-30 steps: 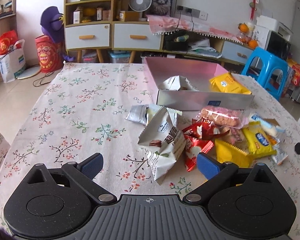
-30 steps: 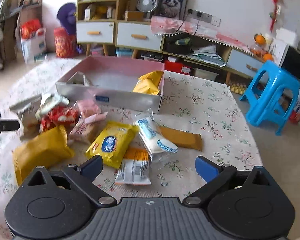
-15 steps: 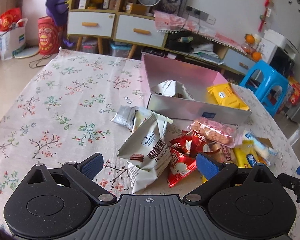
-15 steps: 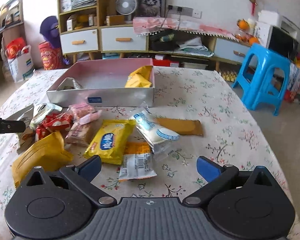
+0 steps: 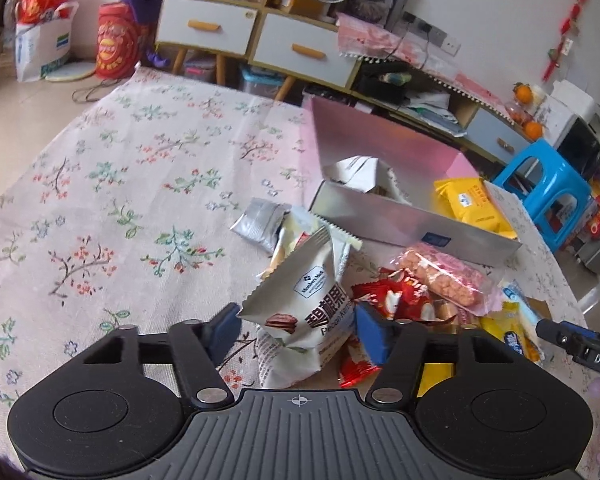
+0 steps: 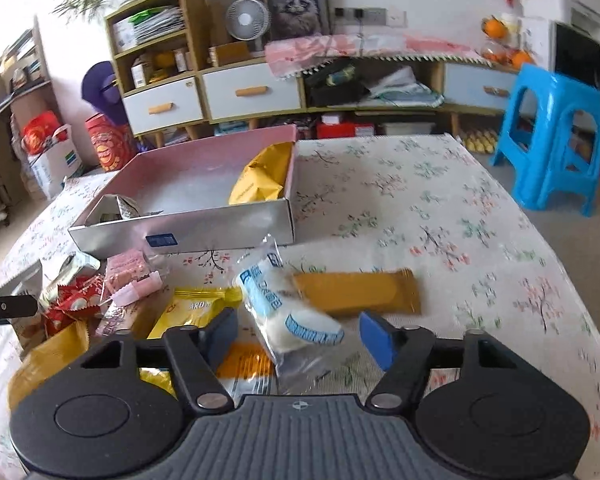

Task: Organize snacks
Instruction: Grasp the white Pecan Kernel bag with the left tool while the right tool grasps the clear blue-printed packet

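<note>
From the left wrist, the left claw (image 5: 296,330) has just been closing around the pecan bag (image 5: 304,304), a white pouch reading "Member's Mark" and "Pecan Kernel" beside large Chinese characters; the blue pads sit at the bag's two sides, the left one at its edge and the right one against or just beside it, and I cannot tell whether they press yet. The bag lies on the bench (image 5: 100,208) at the near end of the snack pile, next to red packets (image 5: 396,300) and a pink cracker pack (image 5: 444,276), with the box (image 5: 416,232) beyond, already holding a white bag and a yellow pack (image 5: 476,204). The step looks like a pickup, and next comes closing fully, lifting, and carrying over the box wall. From the right wrist, the right claw (image 6: 296,330) has likewise been closing, with the clear-wrapped white snack (image 6: 288,304) between its pads; its blue print is too blurred to read. The pads stand apart from the wrapper on both sides, so nothing is gripped. A brown bar (image 6: 360,292) lies just behind it and a yellow pack (image 6: 196,308) to its left, reading partly "ARD". The box (image 6: 204,232) sits further back with room in the middle. The slippery wrapper may call for a firm, centred pinch.
</note>
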A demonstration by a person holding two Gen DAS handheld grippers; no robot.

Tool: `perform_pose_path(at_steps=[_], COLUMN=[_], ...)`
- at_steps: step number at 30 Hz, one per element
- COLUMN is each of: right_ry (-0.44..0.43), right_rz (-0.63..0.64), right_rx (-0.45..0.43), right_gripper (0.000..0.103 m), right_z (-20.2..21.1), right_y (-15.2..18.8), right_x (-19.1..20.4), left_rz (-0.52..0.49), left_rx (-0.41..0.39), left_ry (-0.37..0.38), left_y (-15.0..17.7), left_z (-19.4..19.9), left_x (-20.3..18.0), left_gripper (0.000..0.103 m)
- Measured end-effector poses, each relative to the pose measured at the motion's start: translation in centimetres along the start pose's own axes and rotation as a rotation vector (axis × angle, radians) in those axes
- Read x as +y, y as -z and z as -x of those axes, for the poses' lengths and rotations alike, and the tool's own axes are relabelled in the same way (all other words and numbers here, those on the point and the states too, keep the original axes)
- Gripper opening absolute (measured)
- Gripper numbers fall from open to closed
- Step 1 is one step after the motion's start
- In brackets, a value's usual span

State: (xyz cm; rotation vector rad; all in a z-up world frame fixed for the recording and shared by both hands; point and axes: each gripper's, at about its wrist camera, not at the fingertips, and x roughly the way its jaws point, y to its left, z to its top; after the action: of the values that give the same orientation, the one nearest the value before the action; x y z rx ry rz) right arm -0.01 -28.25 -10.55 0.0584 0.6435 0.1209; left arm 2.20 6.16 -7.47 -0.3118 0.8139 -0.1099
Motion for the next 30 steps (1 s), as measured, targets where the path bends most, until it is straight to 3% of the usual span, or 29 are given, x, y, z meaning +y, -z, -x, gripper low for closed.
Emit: perform_pose_path(at_steps=[3, 11, 13, 15, 21, 26, 27, 30], right_ry=[-0.005, -0.001, -0.008, -0.008, -0.016, 0.015, 0.021, 0.038], right_rz=[0.063, 0.142, 0.142, 0.135, 0.137, 0.162, 0.167, 0.177], right_rx=[0.003, -0.027, -0.045, -0.058, -0.036, 0.008, 0.015, 0.033], right_gripper=[0.039, 0.023, 0.008, 0.000, 0.000, 0.014, 0.022, 0.024], right_z=[-0.7, -1.6, -1.3, -1.1, -1.0, -1.7, -1.9, -2.6], right_y=[0.1, 0.4, 0.5, 0.3, 0.0, -0.3, -0.2, -0.2], right_x=[0.6, 2.3, 2.4, 2.4, 2.7, 3.3, 3.4, 3.7], left_rz=[0.052, 0.082, 0.090, 0.097, 0.096, 0.088, 0.088, 0.094], left_rx=[0.016, 0.018, 0.015, 0.015, 0.021, 0.023, 0.023, 0.020], left_ry=[0.019, 0.030, 0.024, 0.023, 0.020, 0.020, 0.020, 0.018], left_y=[-0.1, -0.3, -0.5, -0.6, -0.9, -0.9, -0.9, -0.9], left_z=[-0.4, -0.3, -0.2, -0.1, -0.3, -0.2, -0.2, -0.1], left_x=[0.4, 0.6, 0.8, 1.0, 0.8, 0.6, 0.6, 0.7], left_gripper=[0.052, 0.043, 0.042, 0.041, 0.041, 0.041, 0.041, 0.041])
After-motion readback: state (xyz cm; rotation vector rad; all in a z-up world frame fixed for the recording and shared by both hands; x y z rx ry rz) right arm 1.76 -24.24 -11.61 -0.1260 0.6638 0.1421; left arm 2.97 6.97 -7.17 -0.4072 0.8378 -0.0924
